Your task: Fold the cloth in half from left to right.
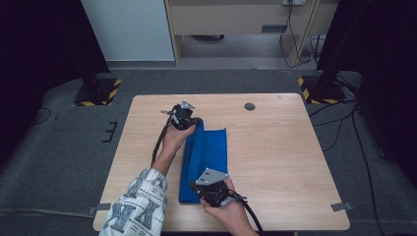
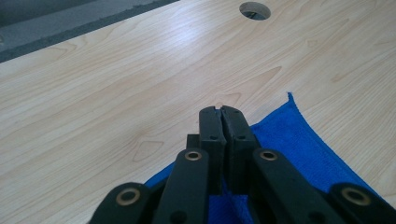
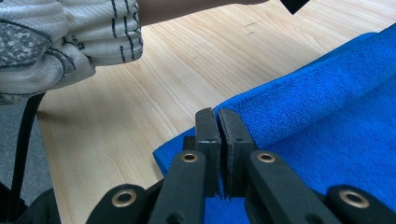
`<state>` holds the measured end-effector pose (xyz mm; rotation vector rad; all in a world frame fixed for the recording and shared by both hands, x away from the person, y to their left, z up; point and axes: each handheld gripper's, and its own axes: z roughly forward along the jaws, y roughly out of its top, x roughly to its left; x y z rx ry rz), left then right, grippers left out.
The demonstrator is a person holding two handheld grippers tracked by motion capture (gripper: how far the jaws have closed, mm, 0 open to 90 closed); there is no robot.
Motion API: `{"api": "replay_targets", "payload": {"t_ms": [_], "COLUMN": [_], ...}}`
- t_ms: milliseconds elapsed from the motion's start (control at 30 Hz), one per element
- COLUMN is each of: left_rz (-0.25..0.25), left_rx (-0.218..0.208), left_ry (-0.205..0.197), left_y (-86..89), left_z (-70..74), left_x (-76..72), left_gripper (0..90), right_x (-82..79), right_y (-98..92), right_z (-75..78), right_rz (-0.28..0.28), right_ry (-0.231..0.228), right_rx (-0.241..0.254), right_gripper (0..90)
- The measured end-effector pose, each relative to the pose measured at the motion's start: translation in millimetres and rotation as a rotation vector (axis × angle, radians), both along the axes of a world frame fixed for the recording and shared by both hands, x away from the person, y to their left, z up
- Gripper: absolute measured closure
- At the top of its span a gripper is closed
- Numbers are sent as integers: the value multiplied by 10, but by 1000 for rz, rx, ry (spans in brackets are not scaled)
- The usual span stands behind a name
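A blue cloth (image 1: 214, 152) lies on the wooden table (image 1: 280, 152), its left long edge raised into a rolled fold. My left gripper (image 1: 195, 123) is at the far end of that fold. In the left gripper view its jaws (image 2: 222, 112) are pressed together, with the blue cloth (image 2: 299, 140) running under and between them. My right gripper (image 1: 202, 192) is at the near end of the fold. Its jaws (image 3: 217, 114) are likewise closed at the cloth's near corner, and the fold of cloth (image 3: 327, 93) runs off to the right.
A round cable hole (image 1: 250, 106) sits in the table's far middle. A patterned sleeve (image 1: 140, 206) crosses the near left corner. Bare wood lies left and right of the cloth. Grey carpet and stand bases with striped tape (image 1: 98, 93) surround the table.
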<state>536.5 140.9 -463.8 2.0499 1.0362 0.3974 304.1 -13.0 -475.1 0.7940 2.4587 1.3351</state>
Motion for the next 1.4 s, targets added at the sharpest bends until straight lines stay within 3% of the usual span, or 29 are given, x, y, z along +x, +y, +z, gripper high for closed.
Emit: {"api": "replay_targets", "payload": {"t_ms": [567, 1400], "left_rz": [-20, -26], "left_rx": [12, 6], "left_ry": [-4, -2], "left_y": [-164, -304], "left_z": [17, -16], "left_x": [-32, -33], "left_gripper": [873, 869], "right_x": [-22, -40], "right_y": [-187, -354], "right_z": [34, -38], "right_rz": [-2, -22], "right_ry": [-10, 19], "right_rx": [-3, -33], "right_gripper": [874, 871]}}
